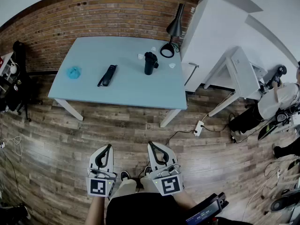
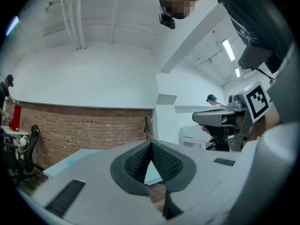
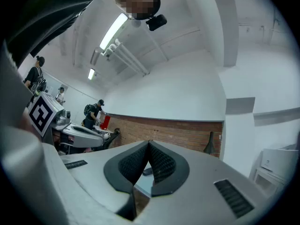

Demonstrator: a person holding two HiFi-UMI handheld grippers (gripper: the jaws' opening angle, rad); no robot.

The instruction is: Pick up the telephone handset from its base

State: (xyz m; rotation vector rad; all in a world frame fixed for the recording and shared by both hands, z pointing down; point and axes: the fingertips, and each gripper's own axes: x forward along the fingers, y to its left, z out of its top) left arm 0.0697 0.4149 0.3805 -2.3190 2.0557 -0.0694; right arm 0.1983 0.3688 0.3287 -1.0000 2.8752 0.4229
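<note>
Over at the left end of the pale blue table sits a crumpled blue thing, maybe a cloth, can't really tell. Just right of it, still on the table's left half, lies the black telephone handset, flat on the top and angled a bit, with nothing touching it. From this far I can't make out a base under it. Further right, around the table's middle, a black bottle stands upright with a few small white bits scattered near it. At the table's back right corner there's a black desk lamp, close to the brick wall behind the table.

Both grippers are well short of the table, over the wooden floor on its near side. The left gripper points toward the table, jaws closed tip to tip with nothing between them. The right gripper is just beside it and it's the same deal: jaws pressed together at the tips, empty. Neither one is anywhere near the handset.
</note>
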